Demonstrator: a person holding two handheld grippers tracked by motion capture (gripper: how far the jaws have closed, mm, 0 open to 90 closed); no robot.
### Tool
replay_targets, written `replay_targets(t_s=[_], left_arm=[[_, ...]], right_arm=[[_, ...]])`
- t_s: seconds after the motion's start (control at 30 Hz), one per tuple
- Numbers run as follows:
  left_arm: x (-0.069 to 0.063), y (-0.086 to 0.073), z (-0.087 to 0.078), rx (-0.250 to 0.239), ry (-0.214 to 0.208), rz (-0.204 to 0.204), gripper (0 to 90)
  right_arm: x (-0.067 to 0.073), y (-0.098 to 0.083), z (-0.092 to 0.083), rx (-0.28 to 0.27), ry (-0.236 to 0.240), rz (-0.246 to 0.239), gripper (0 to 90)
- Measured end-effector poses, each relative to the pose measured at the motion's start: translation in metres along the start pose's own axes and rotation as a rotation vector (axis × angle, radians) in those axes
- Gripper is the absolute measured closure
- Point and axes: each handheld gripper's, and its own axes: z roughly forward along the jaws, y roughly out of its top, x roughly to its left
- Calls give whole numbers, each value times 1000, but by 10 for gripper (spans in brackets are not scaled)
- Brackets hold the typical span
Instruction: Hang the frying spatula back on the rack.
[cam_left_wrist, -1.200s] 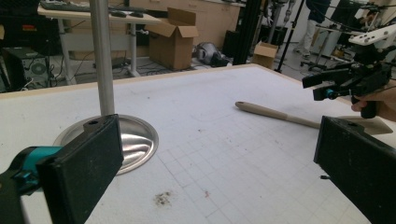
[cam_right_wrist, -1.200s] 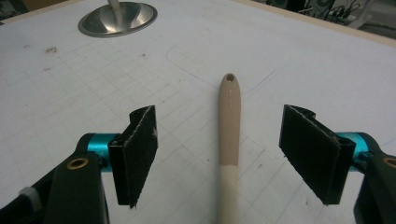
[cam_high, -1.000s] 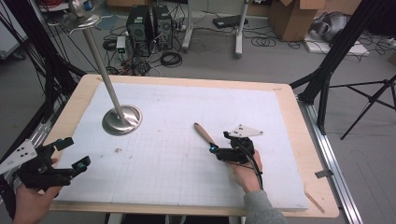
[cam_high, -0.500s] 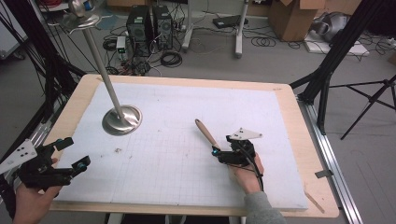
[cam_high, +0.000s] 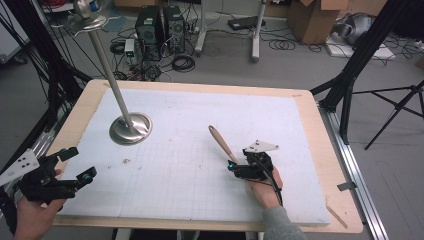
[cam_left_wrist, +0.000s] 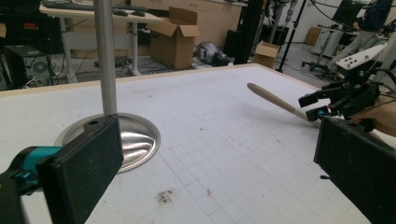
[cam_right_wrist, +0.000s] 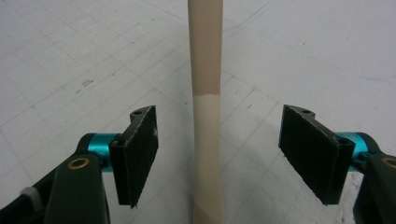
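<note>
Fingers of the right gripper stand spread on either side of the wooden stick, not touching it; it lies on the white surface. Left gripper, also spread and empty, hovers near the metal stand.

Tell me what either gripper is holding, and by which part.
Nothing. The right gripper stands open around the wooden handle, pads clear; the left gripper is open.

High view looks down across the table; gripper views sit low and close, sharing its white gridded mat
</note>
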Motion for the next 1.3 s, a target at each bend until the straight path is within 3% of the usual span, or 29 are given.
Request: replay_targets(t_s=[0.23,0.4,0.67,1.3], left_arm=[[0,-1,0,4,-1,1,17],[1,-1,0,5,-1,0,18],[1,-1,0,5,1,-1,17],[2,-2,-1,3,5,-6,17]], right_arm=[[1,-3,3,17,-16,13,304],[3,-3,4,23,-20,-8,338],[7,-3,6,40,-46,-40,456],[8,-3,8,91,-49,-39,662]])
